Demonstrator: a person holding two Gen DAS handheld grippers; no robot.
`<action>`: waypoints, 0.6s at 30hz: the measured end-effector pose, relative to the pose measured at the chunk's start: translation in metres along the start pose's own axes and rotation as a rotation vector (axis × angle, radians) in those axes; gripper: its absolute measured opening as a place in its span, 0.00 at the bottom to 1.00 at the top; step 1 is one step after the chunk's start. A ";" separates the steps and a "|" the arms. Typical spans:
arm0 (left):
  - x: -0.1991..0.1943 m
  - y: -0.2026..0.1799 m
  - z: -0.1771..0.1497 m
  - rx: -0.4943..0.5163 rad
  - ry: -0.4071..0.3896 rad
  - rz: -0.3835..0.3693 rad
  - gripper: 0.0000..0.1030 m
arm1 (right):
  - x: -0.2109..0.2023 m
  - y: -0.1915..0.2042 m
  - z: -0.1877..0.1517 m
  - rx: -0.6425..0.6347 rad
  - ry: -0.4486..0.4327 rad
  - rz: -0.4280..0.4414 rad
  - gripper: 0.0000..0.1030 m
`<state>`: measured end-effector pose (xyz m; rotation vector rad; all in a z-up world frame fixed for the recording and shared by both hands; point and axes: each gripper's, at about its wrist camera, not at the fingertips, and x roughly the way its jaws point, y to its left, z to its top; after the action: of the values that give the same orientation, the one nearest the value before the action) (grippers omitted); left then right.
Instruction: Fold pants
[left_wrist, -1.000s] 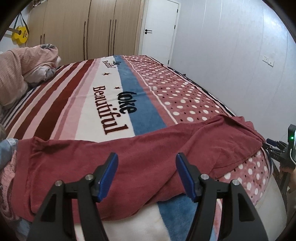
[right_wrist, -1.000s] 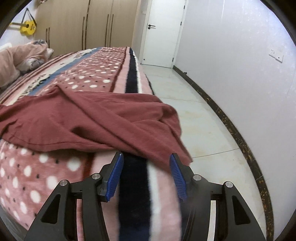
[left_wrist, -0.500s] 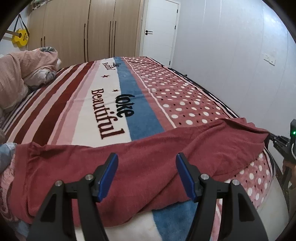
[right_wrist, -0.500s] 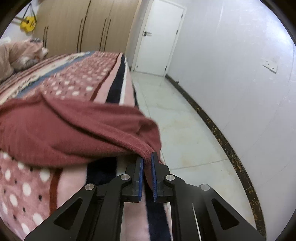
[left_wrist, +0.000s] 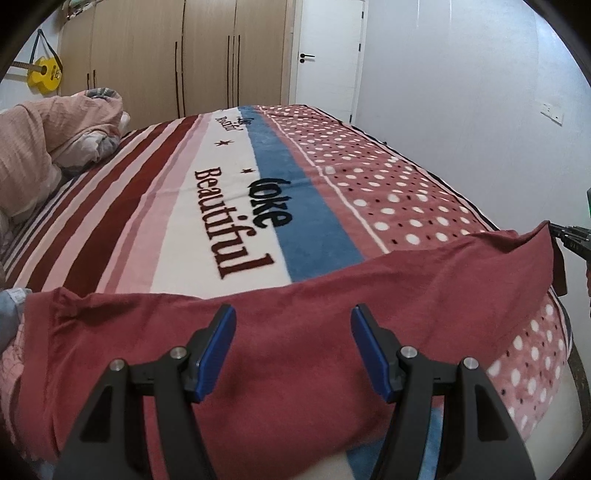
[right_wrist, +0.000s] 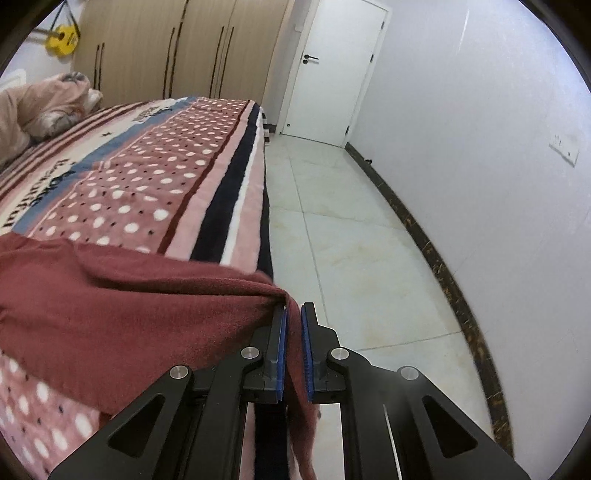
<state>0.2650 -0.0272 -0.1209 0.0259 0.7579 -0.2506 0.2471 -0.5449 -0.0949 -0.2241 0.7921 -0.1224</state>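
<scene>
Apparently the right gripper (right_wrist: 293, 325) is pinching one end of the red pants (left_wrist: 295, 332), which are lying across the near edge of the bed (left_wrist: 236, 221). Meanwhile the left gripper (left_wrist: 293, 325) is hovering spread wide (grasping nothing). Next, it needs a matching hold.

one pair of dark red pants (left_wrist: 295, 354) lies on one patterned blanket (left_wrist: 229, 206). two grippers show: the left gripper (left_wrist: 291, 347) and the right gripper (right_wrist: 293, 332). one yellow guitar (left_wrist: 44, 72), one white door (left_wrist: 325, 59), one pink bedding heap (left_wrist: 40, 140).
</scene>
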 end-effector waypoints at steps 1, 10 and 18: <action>0.003 0.002 0.000 -0.004 -0.001 -0.002 0.59 | 0.003 0.002 0.004 -0.009 0.005 -0.007 0.02; 0.011 0.018 0.001 -0.005 -0.001 0.017 0.59 | 0.051 0.015 0.021 -0.091 0.168 -0.068 0.24; -0.009 0.021 0.000 -0.017 -0.025 0.015 0.59 | 0.019 0.010 -0.004 -0.075 0.152 -0.048 0.56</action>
<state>0.2635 -0.0052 -0.1156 0.0125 0.7342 -0.2299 0.2578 -0.5400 -0.1134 -0.3073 0.9434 -0.1566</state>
